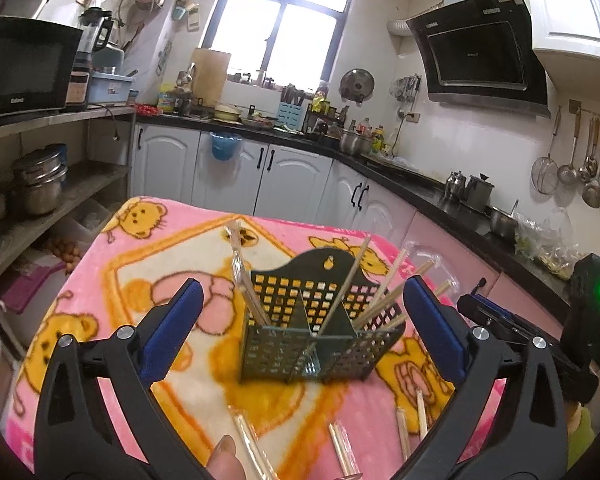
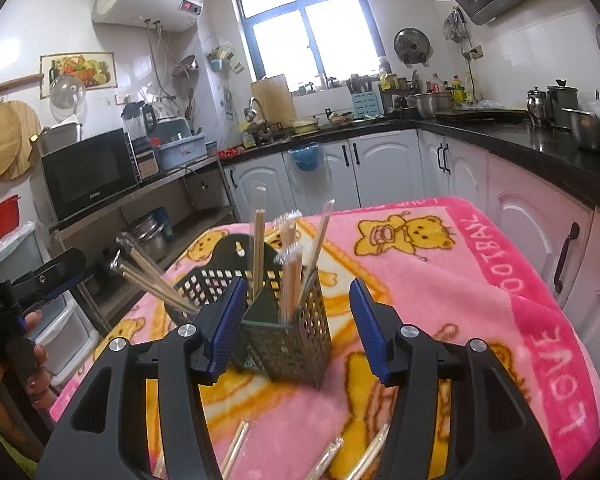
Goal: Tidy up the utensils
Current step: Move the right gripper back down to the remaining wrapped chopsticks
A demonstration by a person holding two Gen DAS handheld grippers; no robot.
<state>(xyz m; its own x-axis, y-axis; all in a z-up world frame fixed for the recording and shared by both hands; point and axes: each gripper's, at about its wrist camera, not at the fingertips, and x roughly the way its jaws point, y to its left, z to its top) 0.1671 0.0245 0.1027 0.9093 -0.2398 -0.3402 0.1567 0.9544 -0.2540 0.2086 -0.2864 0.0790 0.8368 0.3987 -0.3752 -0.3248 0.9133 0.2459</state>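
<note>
Utensil holder [image 1: 320, 344], dark green, perforated, divided into compartments, standing upright on a pink bear-print blanket [image 1: 180, 240] that covers the work surface. Wrapped chopsticks [image 1: 342, 300] lean out of the holder's compartments; in the right wrist view several [image 2: 284, 264] stand near-upright and others fan out to the holder's left. More wrapped chopsticks [image 1: 256, 452] lie flat on the blanket in front of the holder. Left gripper [image 1: 300, 320]: released, jaws spread wide on either side of the holder, clear of it, grasping nothing. Right gripper [image 2: 298, 320]: released, jaws apart, pads flanking the holder's near corner [image 2: 288, 344] without pressing on it.
</note>
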